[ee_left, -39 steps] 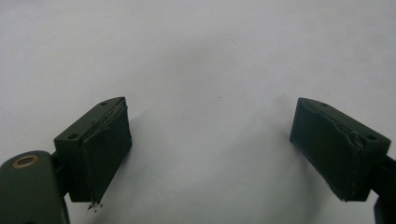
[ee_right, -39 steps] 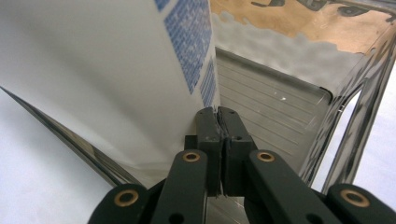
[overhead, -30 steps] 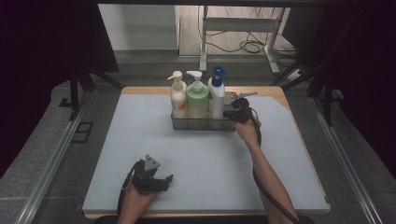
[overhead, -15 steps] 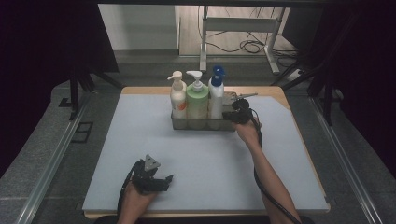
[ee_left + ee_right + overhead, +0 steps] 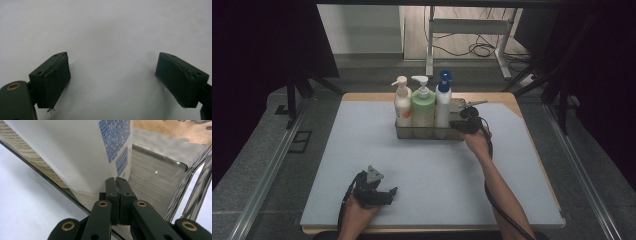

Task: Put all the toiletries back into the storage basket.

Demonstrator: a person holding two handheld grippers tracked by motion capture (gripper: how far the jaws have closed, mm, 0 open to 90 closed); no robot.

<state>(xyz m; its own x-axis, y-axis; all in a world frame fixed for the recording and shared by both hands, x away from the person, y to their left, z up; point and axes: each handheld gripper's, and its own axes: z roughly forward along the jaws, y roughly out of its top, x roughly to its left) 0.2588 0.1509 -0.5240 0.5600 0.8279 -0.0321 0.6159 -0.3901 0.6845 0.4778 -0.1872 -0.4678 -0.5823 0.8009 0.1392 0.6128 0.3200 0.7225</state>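
The clear tray (image 5: 428, 133) stands at the far middle of the counter (image 5: 362, 165), carrying three pump bottles. The right claw (image 5: 117, 185) is pinched shut on the tray's near rim beside the white bottle (image 5: 75, 152); the left claw (image 5: 112, 82) rests wide open, empty. Loaded, the tray is probably heavy, stiff and slick, so a grip low on the rim suits it.

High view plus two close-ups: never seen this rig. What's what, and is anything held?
No robot here: a person holds a hand-held gripper in each hand, and each carries its own camera. The high view looks down on the table. A clear caddy there holds three pump bottles: cream, green and a white bottle with a blue cap.

The left gripper rests low over the bare mat, fingers wide apart, holding nothing. The right gripper is at the caddy's right end; its view shows the fingers pressed together at the caddy's rim beside the white bottle, apparently pinching that thin wall.
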